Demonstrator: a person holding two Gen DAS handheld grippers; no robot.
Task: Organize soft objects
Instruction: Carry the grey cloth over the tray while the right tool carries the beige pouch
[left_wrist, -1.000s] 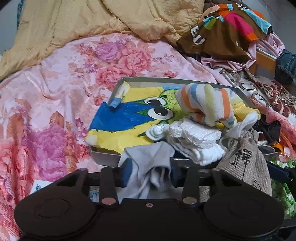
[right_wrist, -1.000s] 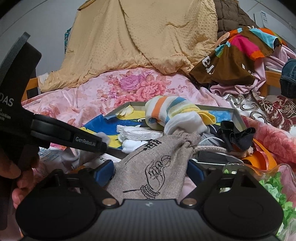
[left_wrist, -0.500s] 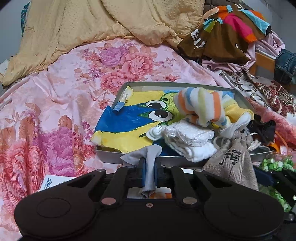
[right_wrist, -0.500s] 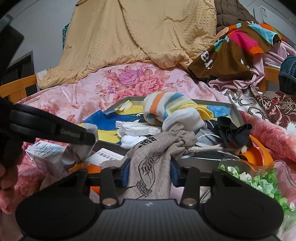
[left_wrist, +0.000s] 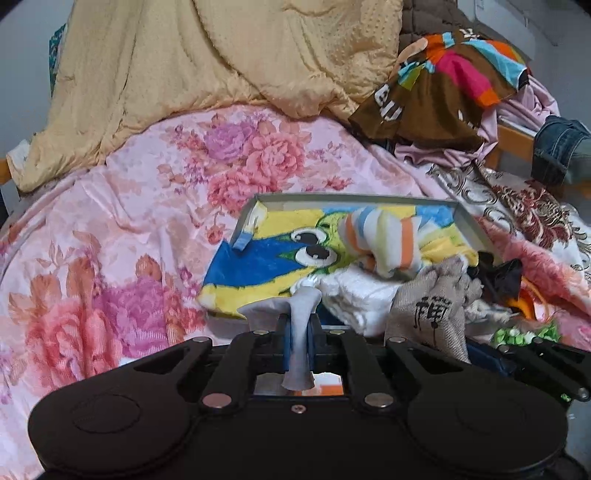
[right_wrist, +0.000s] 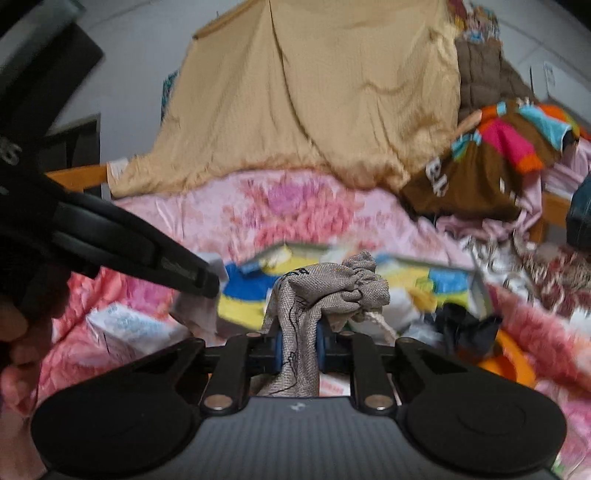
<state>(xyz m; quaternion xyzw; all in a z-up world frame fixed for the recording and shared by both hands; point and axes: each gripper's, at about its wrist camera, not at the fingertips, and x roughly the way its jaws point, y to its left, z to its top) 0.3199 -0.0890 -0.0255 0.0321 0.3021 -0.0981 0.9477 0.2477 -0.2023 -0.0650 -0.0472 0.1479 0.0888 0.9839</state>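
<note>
Grey cloth (left_wrist: 300, 317): small, limp, pinched between the blue pads of the left gripper (left_wrist: 298, 345); upper end fanned out above the fingers, lower end hanging below them. Lifted clear of the bed, just in front of the near rim of the tray.

Linen drawstring pouch (right_wrist: 325, 291): printed with black line art, clamped mid-body in the right gripper (right_wrist: 298, 349), jaws just closed onto it; gathered neck and cord flopping over to the right. Right wrist view blurred.

Step in hand: pickup done on both items, carry stage. Next move, by judgement: bringing each to a resting spot among the sorted goods, then opening the fingers only once the fabric is supported, as both pieces are floppy and likely to drape or snag on the rim.

Tray (left_wrist: 354, 197): shallow, grey-walled, on the bed beyond both grippers. Contents: cartoon towel (left_wrist: 266, 266) in blue and yellow, striped sock bundle (left_wrist: 384, 240), white folded cloths (left_wrist: 354, 299).

Surroundings: pink floral bedspread (left_wrist: 110, 240), tan quilt (left_wrist: 221, 55) heaped behind, brown multicoloured garment (left_wrist: 443, 81) far right, black item (right_wrist: 465, 325) and orange object (right_wrist: 517, 358) right of the tray. Person's hand (right_wrist: 14, 343) at left edge of the right wrist view.
</note>
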